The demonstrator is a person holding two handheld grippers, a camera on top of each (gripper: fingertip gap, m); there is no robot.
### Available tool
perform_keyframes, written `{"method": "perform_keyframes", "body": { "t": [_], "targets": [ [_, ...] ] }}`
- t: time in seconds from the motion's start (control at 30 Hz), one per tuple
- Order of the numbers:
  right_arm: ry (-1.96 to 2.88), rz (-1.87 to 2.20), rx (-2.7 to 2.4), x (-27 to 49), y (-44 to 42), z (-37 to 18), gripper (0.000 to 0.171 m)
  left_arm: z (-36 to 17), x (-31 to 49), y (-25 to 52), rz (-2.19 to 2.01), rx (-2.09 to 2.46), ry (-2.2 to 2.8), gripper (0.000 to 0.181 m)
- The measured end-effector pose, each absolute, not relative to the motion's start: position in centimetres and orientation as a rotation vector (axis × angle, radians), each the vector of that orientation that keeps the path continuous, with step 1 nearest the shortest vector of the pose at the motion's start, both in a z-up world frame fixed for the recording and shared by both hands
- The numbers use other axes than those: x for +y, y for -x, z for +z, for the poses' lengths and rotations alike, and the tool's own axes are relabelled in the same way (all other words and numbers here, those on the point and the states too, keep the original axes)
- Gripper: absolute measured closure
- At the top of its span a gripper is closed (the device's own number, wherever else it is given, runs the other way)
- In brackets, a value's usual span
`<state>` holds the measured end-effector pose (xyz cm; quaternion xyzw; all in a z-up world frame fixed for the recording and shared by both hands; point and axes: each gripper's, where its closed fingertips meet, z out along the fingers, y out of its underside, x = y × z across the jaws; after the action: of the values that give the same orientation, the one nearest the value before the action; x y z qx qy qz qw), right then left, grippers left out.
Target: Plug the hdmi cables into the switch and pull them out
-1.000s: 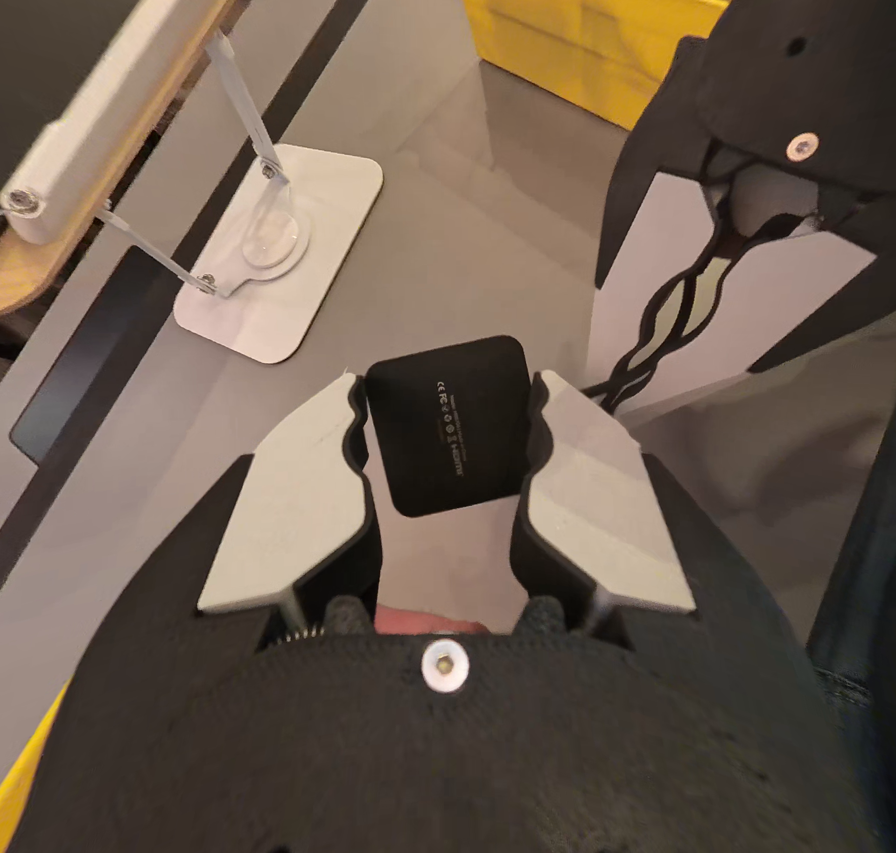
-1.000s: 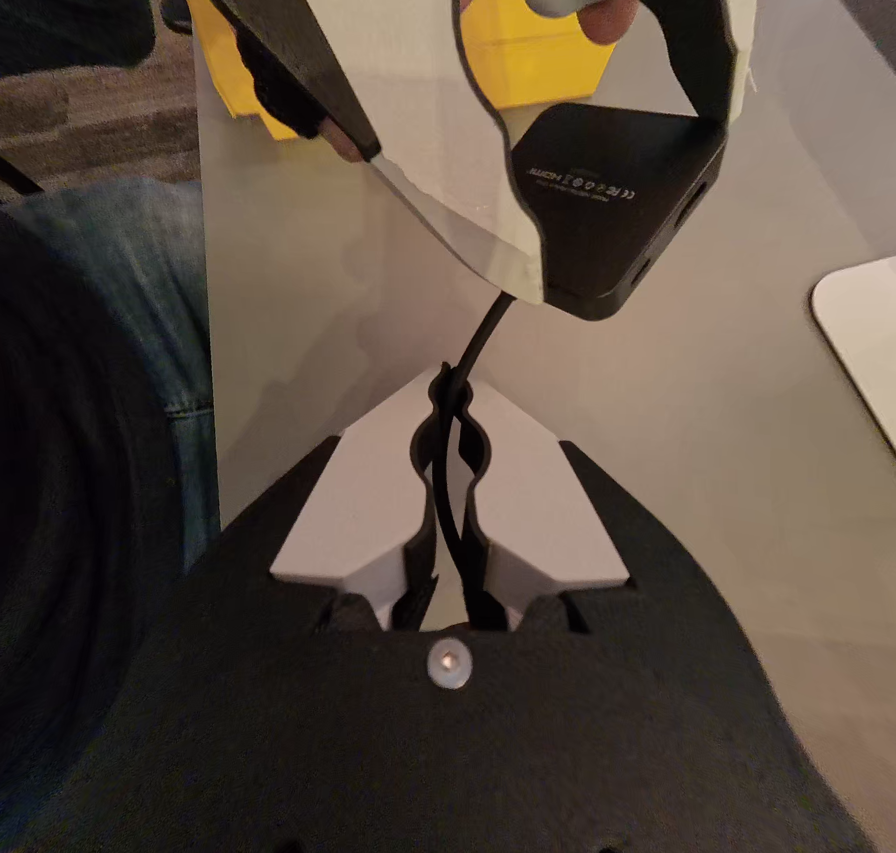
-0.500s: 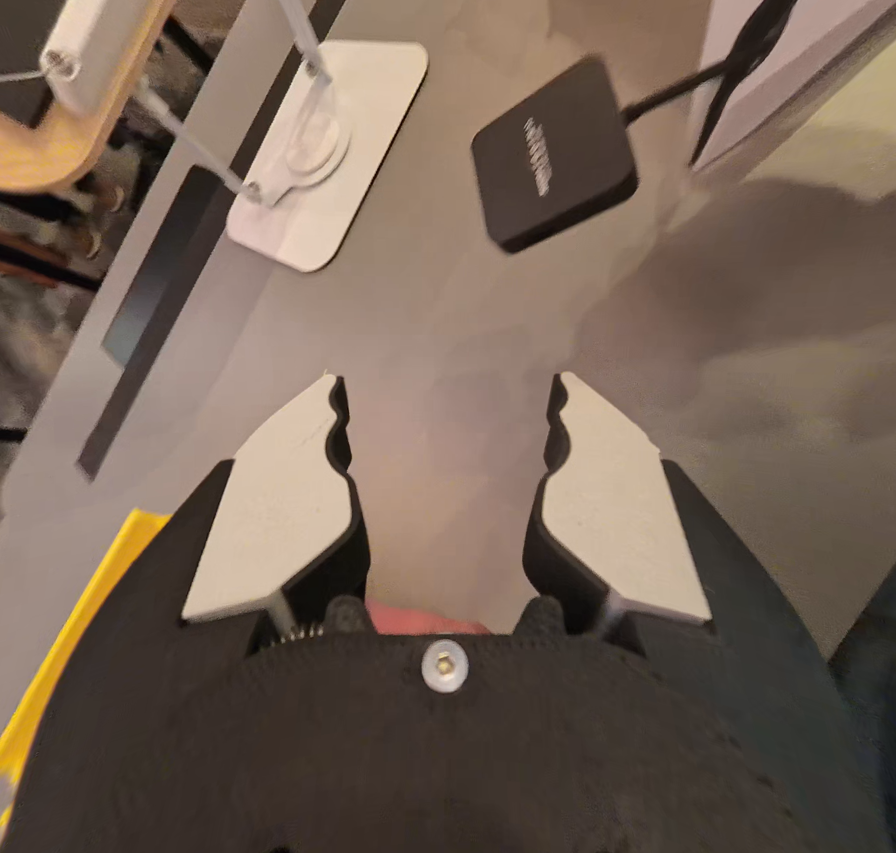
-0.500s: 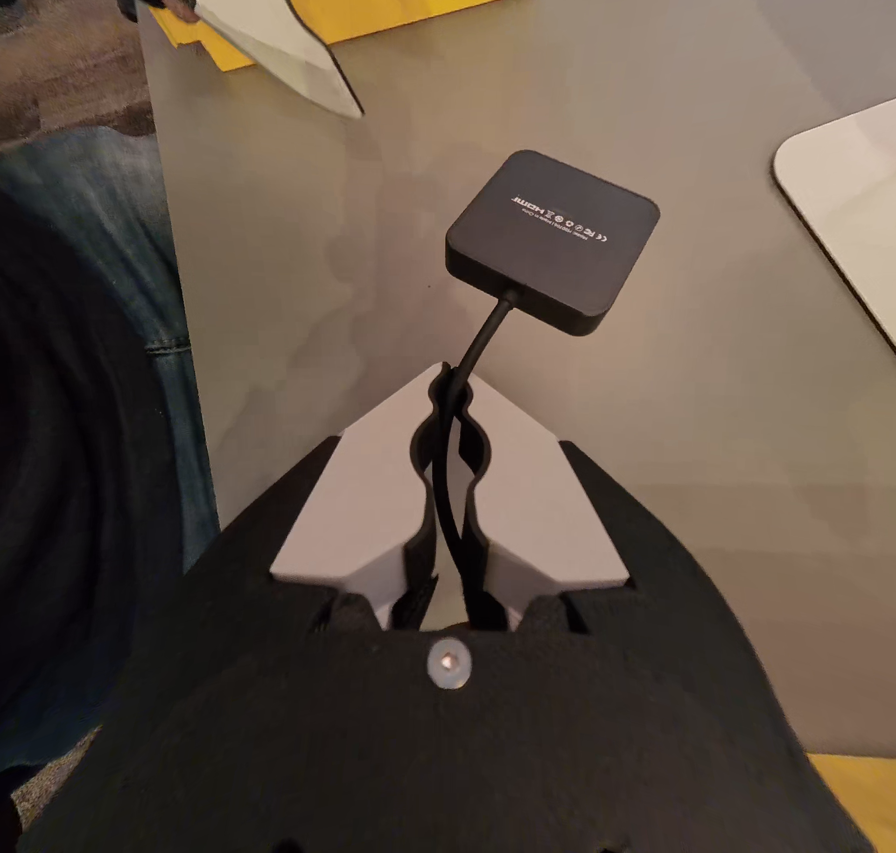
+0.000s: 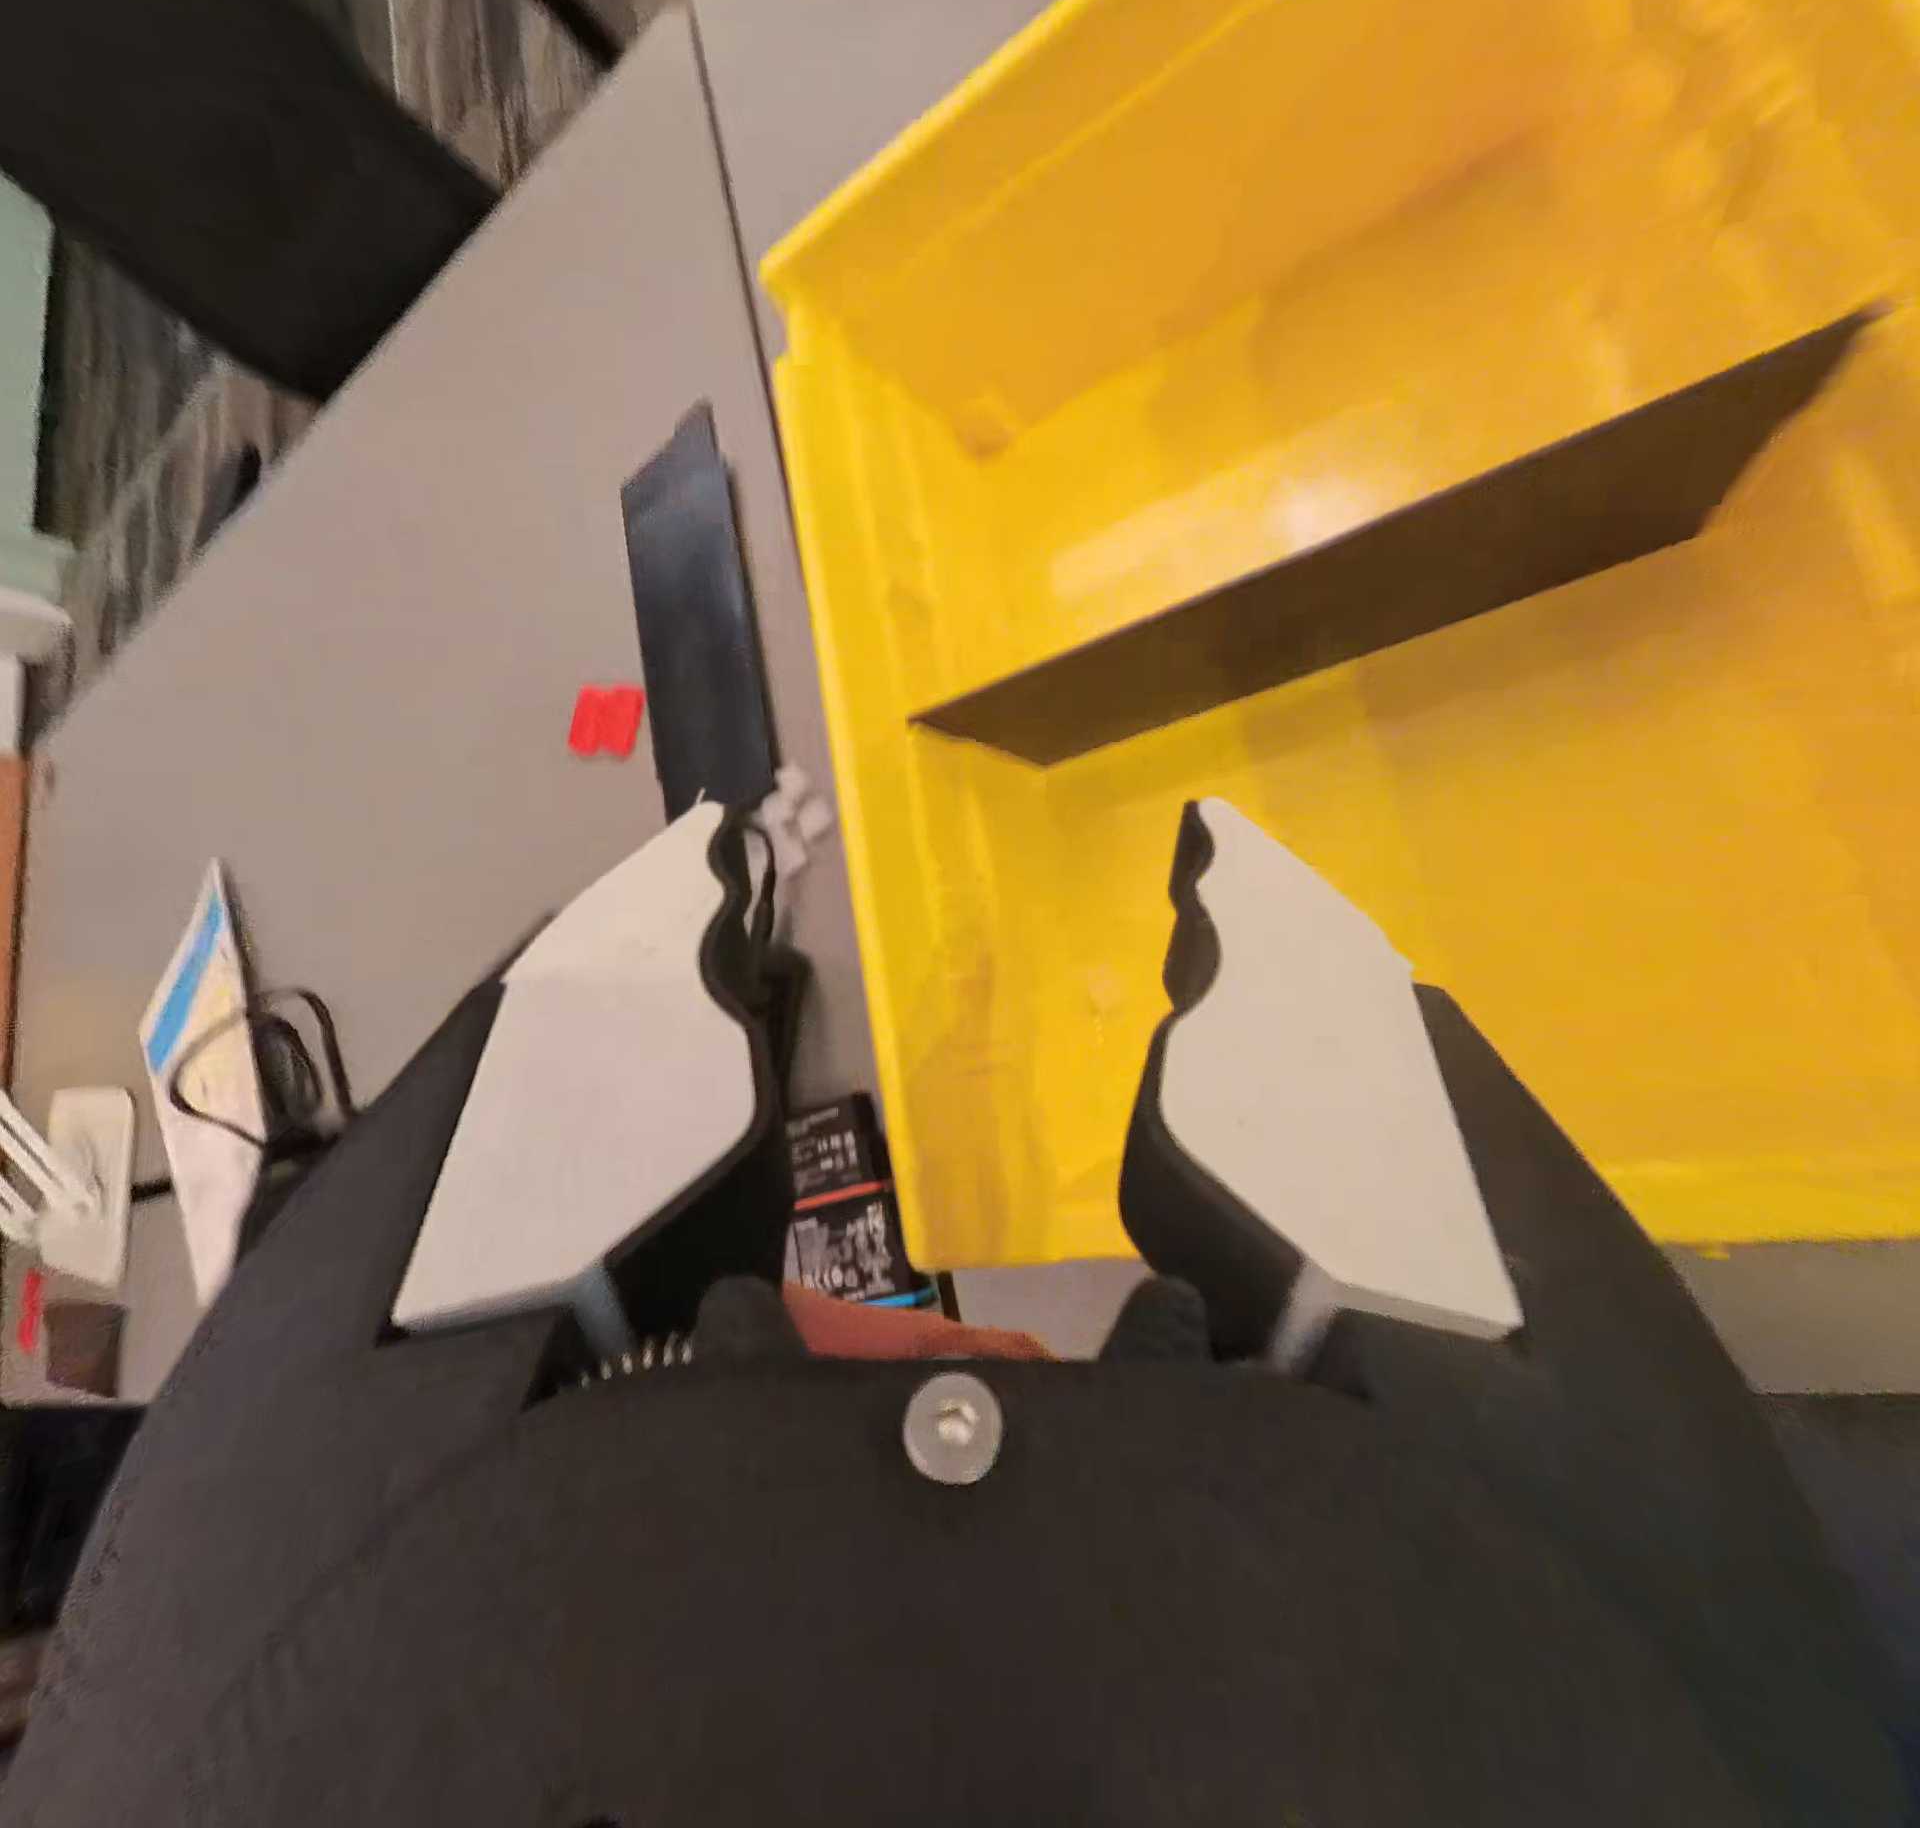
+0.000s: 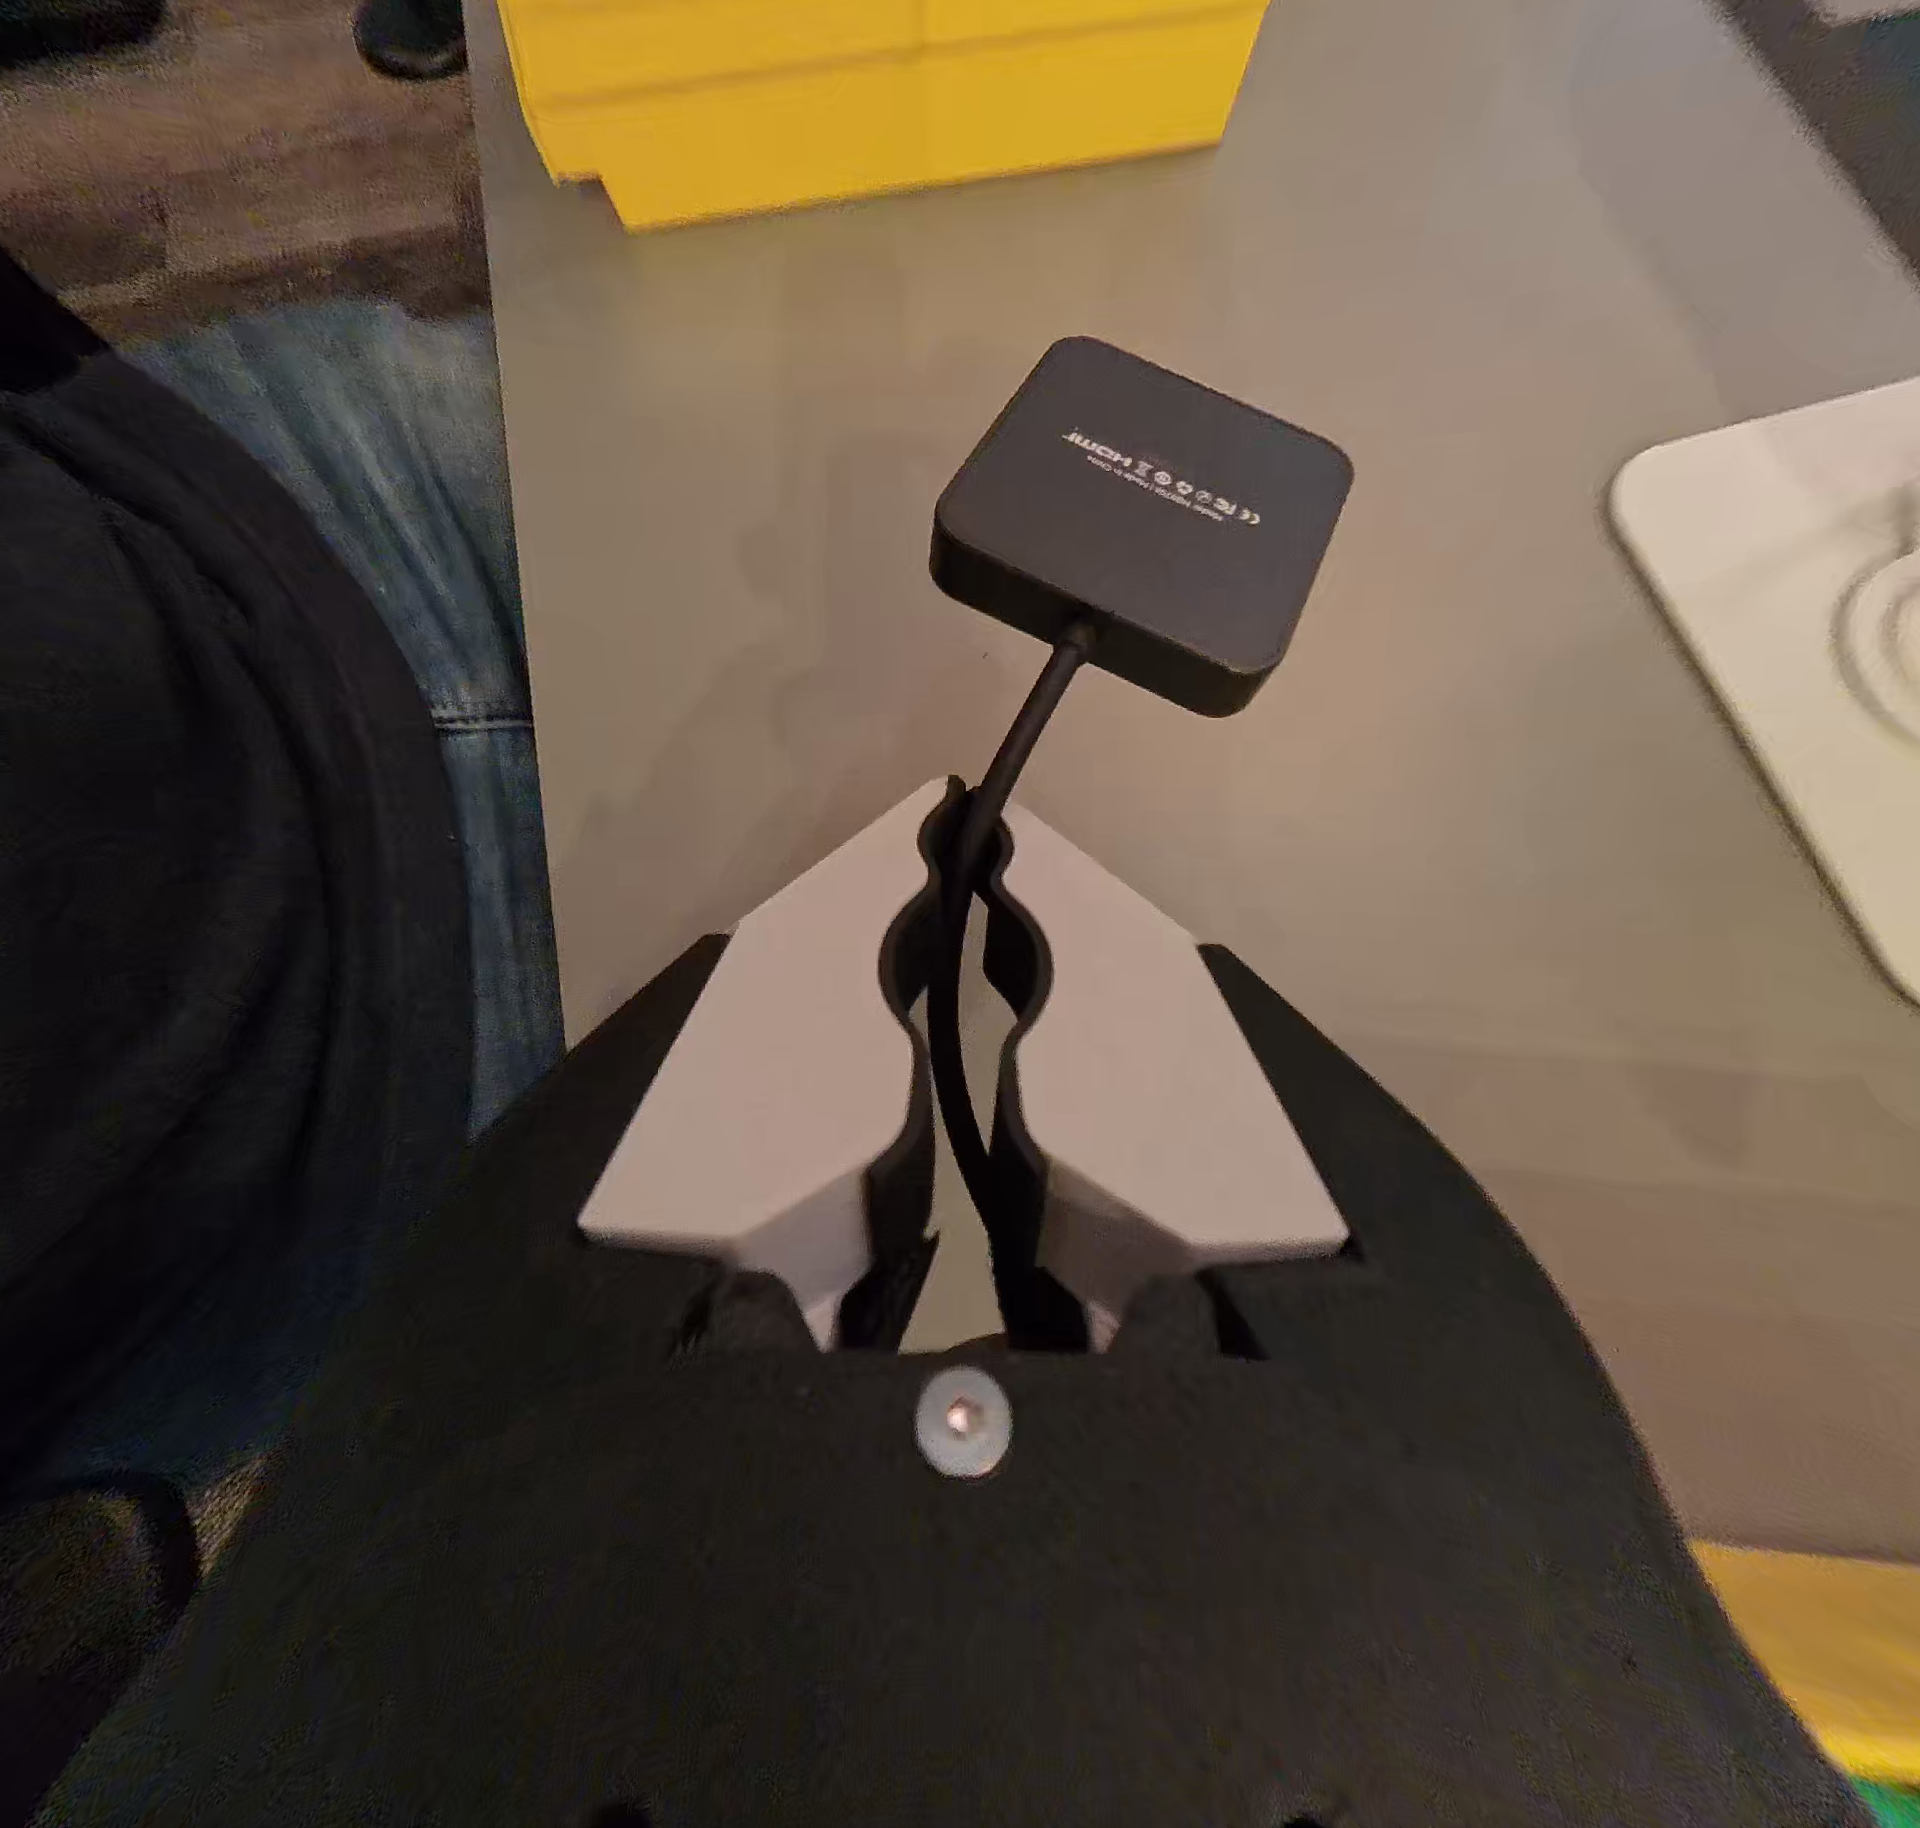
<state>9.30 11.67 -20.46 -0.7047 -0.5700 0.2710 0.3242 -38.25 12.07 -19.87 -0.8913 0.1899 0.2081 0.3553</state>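
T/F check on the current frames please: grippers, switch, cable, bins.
1. The right hand-held gripper is shut on the black cable. True.
2. The left hand-held gripper holds the switch. False: it is open with nothing between its fingers, facing a yellow bin.
3. The switch lies flat on the grey table. True.
4. The cable hangs free of the switch. False: it joins the switch at its near edge.
5. A red bin stands beyond the switch. False: a yellow bin stands there.
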Motion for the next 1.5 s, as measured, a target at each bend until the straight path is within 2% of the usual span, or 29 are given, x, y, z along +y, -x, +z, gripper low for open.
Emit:
{"method": "perform_keyframes", "body": {
  "t": [0.1, 0.2, 0.37, 0.53, 0.8, 0.87, 0.9, 1.07, 1.2, 1.23, 1.3, 1.33, 1.43, 1.5],
  "targets": [
    [1.826, 0.665, -1.41, 13.3, -12.2, -16.5, 0.171, -22.2, 11.4, 40.4, 0.447, 0.386, 2.363, 0.107],
    [1.873, 0.442, -1.304, 17.2, -18.2, -13.5, 0.171, -23.7, 11.1, 40.6, 0.393, 0.345, 2.378, 0.109],
    [2.022, 0.117, -1.139, 24.5, -29.9, -12.3, 0.171, -25.2, 11.3, 40.0, 0.401, 0.375, 2.394, 0.104],
    [2.162, -0.035, -1.296, 27.8, -36.2, -16.7, 0.171, -25.1, 11.5, 40.0, 0.378, 0.35, 2.384, 0.104],
    [2.615, -0.134, -1.566, 26.3, -40.7, -27.6, 0.171, -25.3, 11.5, 40.0, 0.414, 0.356, 2.394, 0.102],
    [2.578, -0.102, -1.551, 26.6, -39.9, -27.7, 0.136, -25.3, 11.5, 40.0, 0.411, 0.354, 2.394, 0.102],
    [2.571, -0.061, -1.531, 26.4, -39.6, -27.2, 0.139, -25.4, 11.4, 40.1, 0.408, 0.349, 2.399, 0.102],
    [2.503, -0.101, -1.323, 26.6, -40.4, -22.5, 0.122, -25.1, 11.3, 40.7, 0.405, 0.323, 2.393, 0.102],
    [2.592, -0.29, -1.061, 24.7, -44.9, -20.4, 0.119, -24.9, 11.2, 41.4, 0.414, 0.309, 2.39, 0.101],
    [2.619, -0.301, -0.971, 24.0, -45.9, -20.2, 0.114, -24.9, 11.2, 41.5, 0.408, 0.311, 2.391, 0.101],
    [2.672, -0.243, -0.811, 21.9, -46.9, -20.9, 0.082, -25.0, 10.9, 41.8, 0.408, 0.307, 2.398, 0.1],
    [2.696, -0.215, -0.748, 20.9, -47.4, -21.4, 0.077, -25.0, 10.8, 42.0, 0.418, 0.31, 2.402, 0.1],
    [2.719, -0.034, -0.623, 18.3, -47.0, -23.5, 0.072, -25.4, 10.6, 41.9, 0.355, 0.291, 2.414, 0.099],
    [2.721, 0.014, -0.59, 17.3, -47.1, -24.2, 0.081, -26.3, 10.3, 41.7, 0.328, 0.322, 2.457, 0.1]
  ]
}}
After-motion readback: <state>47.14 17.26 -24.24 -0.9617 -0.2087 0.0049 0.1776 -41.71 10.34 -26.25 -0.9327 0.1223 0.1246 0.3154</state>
